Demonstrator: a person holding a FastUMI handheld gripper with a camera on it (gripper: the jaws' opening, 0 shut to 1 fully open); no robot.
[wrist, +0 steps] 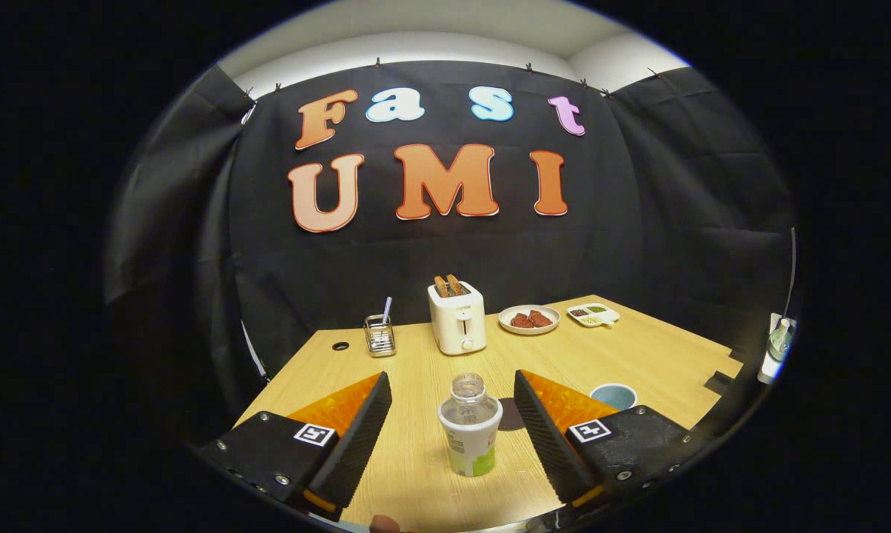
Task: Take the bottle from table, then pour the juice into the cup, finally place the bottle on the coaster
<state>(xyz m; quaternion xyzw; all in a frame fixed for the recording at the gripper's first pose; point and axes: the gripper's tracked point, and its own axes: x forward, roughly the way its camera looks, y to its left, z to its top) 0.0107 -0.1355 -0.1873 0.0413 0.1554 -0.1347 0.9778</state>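
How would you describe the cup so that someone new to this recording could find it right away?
Start at the white toaster at the back of the wooden table and come toward the gripper, whose open fingers flank the bottle. The cup stands just beyond the right-hand finger. It is the lone pale blue, round, open vessel, apart from the plates farther back.

Bottle (470, 422) stood untouched between spread claw (453, 403) fingers, gaps either side, cup (614, 394) beyond right finger, toaster (457, 317) well beyond, bare counter (638, 355) between.
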